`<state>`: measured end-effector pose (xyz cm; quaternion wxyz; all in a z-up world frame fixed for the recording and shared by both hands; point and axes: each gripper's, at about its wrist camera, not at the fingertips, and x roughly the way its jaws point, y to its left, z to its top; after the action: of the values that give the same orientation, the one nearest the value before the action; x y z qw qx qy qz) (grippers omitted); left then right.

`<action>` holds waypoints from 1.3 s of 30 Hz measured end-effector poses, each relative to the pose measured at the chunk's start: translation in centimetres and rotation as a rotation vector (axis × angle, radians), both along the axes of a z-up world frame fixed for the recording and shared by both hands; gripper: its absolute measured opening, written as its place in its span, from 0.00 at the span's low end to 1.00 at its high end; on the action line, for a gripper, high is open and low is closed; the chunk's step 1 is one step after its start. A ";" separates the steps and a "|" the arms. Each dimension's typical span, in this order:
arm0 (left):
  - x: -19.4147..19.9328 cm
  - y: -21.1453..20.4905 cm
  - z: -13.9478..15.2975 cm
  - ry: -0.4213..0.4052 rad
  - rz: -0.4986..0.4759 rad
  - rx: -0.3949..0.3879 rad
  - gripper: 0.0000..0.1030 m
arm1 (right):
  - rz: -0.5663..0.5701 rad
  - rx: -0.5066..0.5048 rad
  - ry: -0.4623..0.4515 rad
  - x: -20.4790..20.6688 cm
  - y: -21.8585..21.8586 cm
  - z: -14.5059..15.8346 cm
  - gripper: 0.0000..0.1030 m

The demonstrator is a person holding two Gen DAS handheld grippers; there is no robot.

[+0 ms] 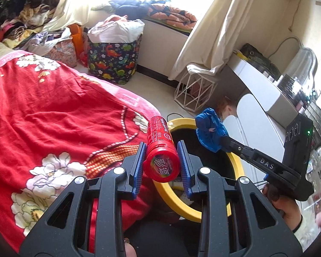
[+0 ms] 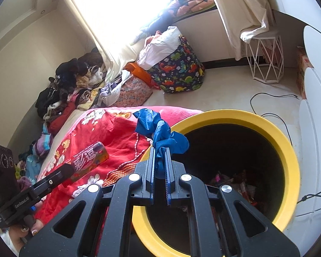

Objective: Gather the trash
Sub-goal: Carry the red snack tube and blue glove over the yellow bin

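Observation:
My left gripper (image 1: 161, 147) is shut on a red cylindrical snack can (image 1: 161, 150), held over the bed's edge beside the yellow-rimmed black trash bin (image 1: 175, 201). The can also shows in the right wrist view (image 2: 89, 158). My right gripper (image 2: 159, 152) is shut on a crumpled blue plastic wrapper (image 2: 160, 130) and holds it just above the bin's near rim (image 2: 274, 132). The wrapper also shows in the left wrist view (image 1: 210, 130). Trash lies at the bin's bottom (image 2: 231, 180).
A bed with a red floral blanket (image 1: 53, 117) lies left of the bin. A dinosaur-print basket (image 1: 113, 60), a white wire stool (image 1: 193, 92), white furniture (image 1: 259, 107) and a black cable on the floor (image 2: 269, 105) stand around.

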<state>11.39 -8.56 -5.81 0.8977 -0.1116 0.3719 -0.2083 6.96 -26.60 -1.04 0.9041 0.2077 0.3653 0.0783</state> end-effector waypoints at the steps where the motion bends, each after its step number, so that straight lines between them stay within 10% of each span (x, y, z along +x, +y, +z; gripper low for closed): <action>1: -0.2 -0.5 0.0 -0.001 -0.012 0.004 0.23 | -0.007 0.000 -0.001 -0.1 -0.3 0.0 0.08; 39: -2.3 -10.2 -2.5 0.034 -0.271 0.136 0.23 | -0.155 0.044 0.060 -3.1 -7.1 -1.8 0.08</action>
<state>9.12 -18.78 -8.29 0.8604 -0.0028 0.4119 -0.3000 3.91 -33.71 -2.88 0.8911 0.2577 0.3733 0.0096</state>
